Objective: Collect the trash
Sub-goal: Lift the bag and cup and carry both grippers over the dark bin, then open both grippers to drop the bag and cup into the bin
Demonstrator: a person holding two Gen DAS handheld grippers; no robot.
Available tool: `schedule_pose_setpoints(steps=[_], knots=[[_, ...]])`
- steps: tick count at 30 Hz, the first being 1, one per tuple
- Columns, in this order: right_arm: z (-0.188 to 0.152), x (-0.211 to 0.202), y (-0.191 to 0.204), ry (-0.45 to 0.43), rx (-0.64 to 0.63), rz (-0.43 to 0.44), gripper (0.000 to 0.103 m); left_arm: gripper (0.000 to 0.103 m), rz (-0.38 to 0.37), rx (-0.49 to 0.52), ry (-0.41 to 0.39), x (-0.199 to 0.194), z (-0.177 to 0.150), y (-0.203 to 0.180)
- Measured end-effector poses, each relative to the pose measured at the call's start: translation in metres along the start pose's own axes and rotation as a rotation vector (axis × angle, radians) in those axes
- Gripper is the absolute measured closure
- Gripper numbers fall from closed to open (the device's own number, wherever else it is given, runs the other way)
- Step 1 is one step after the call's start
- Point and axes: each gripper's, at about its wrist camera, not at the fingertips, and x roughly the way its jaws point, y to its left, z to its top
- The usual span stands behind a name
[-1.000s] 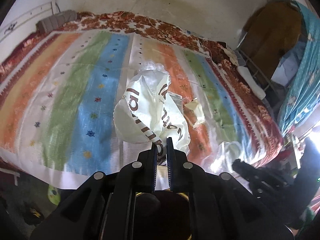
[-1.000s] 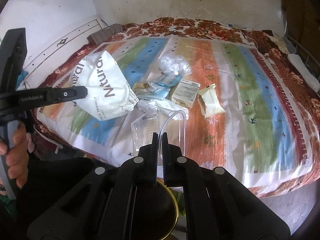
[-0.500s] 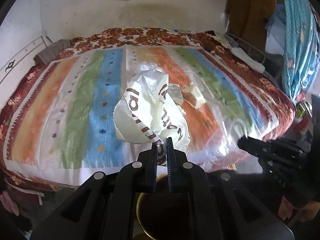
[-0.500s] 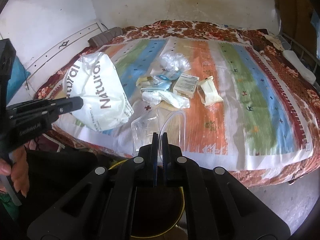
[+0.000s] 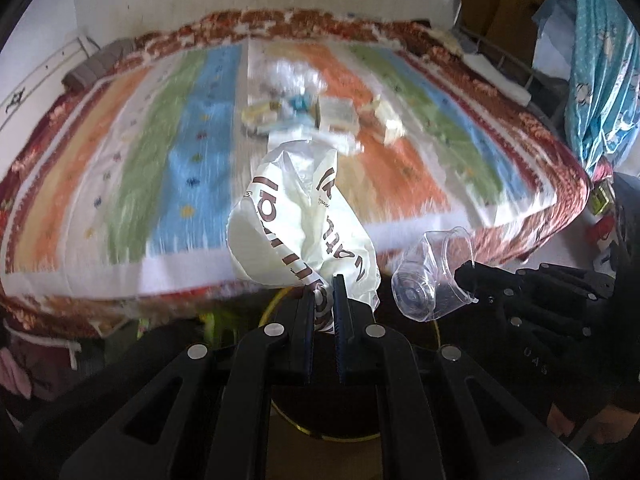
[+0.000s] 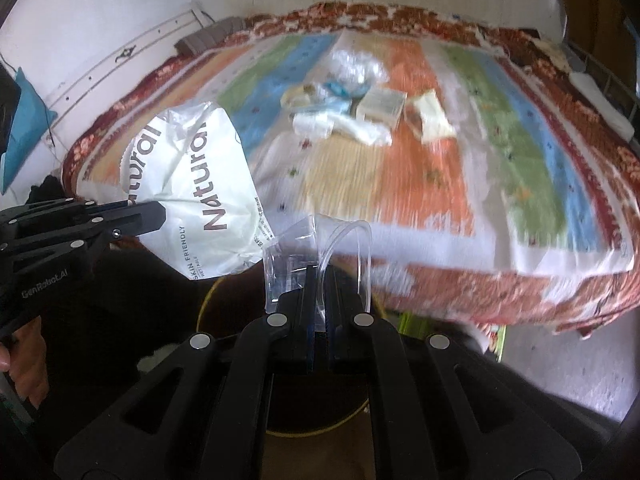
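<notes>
My left gripper (image 5: 323, 286) is shut on a crumpled white plastic wrapper (image 5: 300, 224) printed "Natural", held off the near edge of the bed; the wrapper (image 6: 192, 184) shows at the left of the right wrist view too. My right gripper (image 6: 318, 276) is shut on the rim of a clear plastic cup (image 6: 316, 248), and that cup (image 5: 432, 276) hangs at the right of the left wrist view. Below both grippers stands a dark bin with a yellow rim (image 6: 208, 300). More trash (image 6: 360, 108) lies in a heap mid-bed: wrappers, a small box, tissue.
The bed carries a striped cover (image 6: 420, 184) with a red floral border, its near edge close above the bin. A wall runs behind the bed. A hand (image 6: 24, 356) holds the left gripper's handle. Blue cloth (image 5: 600, 80) hangs at the far right.
Both grippers have pulled back from the bed and sunk, carrying wrapper and cup off the near edge. The bin now shows under them, and the trash heap lies farther away.
</notes>
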Motion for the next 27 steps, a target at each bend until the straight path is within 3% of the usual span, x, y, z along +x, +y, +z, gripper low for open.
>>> schedule_pose_setpoints(steps=[10, 27], knots=[[-0.023, 0.035, 0.001, 0.154, 0.023, -0.025, 0.1, 0.095, 0.01, -0.094, 0.202, 0.045, -0.026, 0.004], [-0.04, 0.086, -0.005, 0.361, 0.113, -0.006, 0.1, 0.095, 0.02, -0.128, 0.378, 0.092, -0.043, -0.002]])
